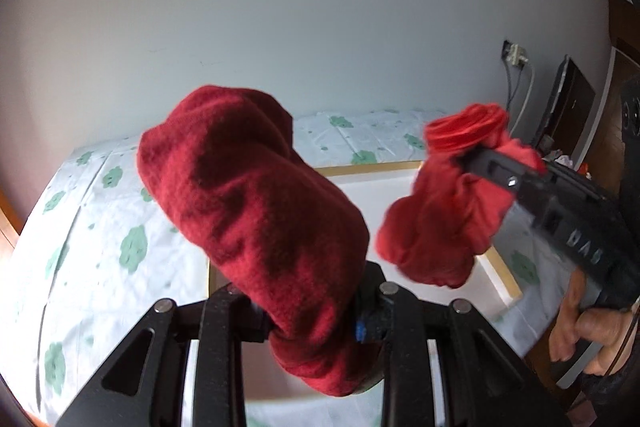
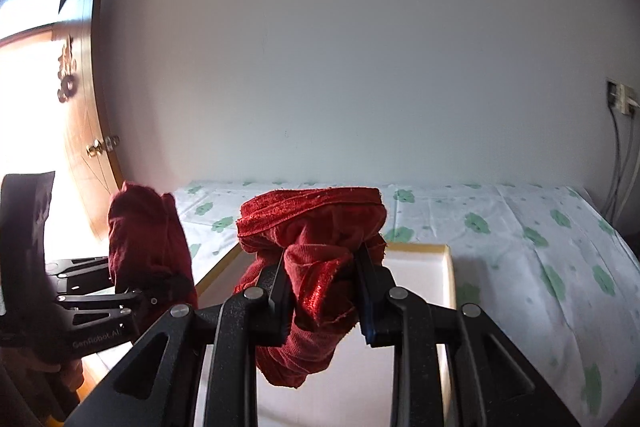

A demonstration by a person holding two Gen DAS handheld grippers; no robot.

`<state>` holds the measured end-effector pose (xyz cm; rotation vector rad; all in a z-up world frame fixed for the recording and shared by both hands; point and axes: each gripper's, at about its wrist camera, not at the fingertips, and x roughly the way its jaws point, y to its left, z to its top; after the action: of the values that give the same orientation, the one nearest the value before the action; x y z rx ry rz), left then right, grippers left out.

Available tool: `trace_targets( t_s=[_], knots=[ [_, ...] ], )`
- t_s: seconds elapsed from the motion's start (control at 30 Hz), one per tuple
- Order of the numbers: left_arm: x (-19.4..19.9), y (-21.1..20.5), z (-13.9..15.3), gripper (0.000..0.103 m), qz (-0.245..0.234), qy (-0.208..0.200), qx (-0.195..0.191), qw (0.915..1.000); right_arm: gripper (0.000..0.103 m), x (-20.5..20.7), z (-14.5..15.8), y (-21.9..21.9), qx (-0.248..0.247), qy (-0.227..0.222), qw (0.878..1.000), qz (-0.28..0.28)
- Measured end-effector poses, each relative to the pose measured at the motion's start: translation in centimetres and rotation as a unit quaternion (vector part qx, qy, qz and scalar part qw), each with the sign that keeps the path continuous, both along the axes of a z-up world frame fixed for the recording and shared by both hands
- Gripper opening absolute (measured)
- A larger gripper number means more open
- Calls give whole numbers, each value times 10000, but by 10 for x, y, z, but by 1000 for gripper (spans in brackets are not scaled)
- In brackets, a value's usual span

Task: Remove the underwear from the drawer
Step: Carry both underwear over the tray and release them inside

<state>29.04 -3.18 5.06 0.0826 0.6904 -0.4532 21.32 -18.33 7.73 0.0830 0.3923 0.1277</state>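
Hand-held gripper (image 2: 322,301) above patterned bedsheet (image 2: 520,227), pale wall (image 2: 360,47).

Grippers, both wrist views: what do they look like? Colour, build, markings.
Both are matte black. The left gripper and right gripper each have flat linkage bars with triangular cut-outs and silver pivot pins. Blue shows at one fingertip pad. From the side, the left one's body reads "GenRobot.AI" in white; the right one's body carries raised black lettering. No cables or sleeves visible; a bare hand grips the right handle.

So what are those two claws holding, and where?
Left gripper pinches dark red underwear near its lower end; right gripper clamps bunched red underwear mid-bundle.
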Motion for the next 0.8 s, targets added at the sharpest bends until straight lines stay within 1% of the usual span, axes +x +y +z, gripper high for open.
trace_targets(
  t_s=[0.07, 0.17, 0.23, 0.3, 0.37, 0.5, 0.63, 0.67, 0.77, 0.8],
  knots=[
    [16, -10, -5, 27, -15, 113, 130, 9999, 28, 28, -3, 6, -110, 201, 9997, 28],
    [50, -29, -17, 27, -10, 436, 228, 9988, 28, 66, -12, 9, -38, 647, 9979, 49],
    [64, -33, -27, 27, -23, 610, 338, 9976, 28, 88, -21, 13, -79, 895, 9960, 30],
    [81, -37, -39, 27, 66, 814, 434, 9957, 28, 106, -29, 16, -149, 1096, 9939, 22],
    [95, -40, -51, 27, 120, 1013, 511, 9935, 28, 127, -39, 17, -64, 1362, 9907, -14],
    [111, -46, -64, 27, 264, 1145, 711, 9905, 28, 164, -55, 7, 517, 1951, 9794, -55],
    [124, -52, -69, 28, 300, 1345, 715, 9879, 28, 188, -70, -3, 862, 2302, 9692, -161],
    [126, -51, -70, 28, 284, 1363, 763, 9873, 28, 192, -73, -5, 908, 2350, 9676, -169],
    [132, -53, -73, 31, 262, 1337, 912, 9865, 28, 199, -79, 0, 807, 2436, 9664, -131],
    [134, -54, -74, 35, 293, 1346, 941, 9860, 28, 200, -80, 3, 733, 2444, 9668, -123]
  ],
)
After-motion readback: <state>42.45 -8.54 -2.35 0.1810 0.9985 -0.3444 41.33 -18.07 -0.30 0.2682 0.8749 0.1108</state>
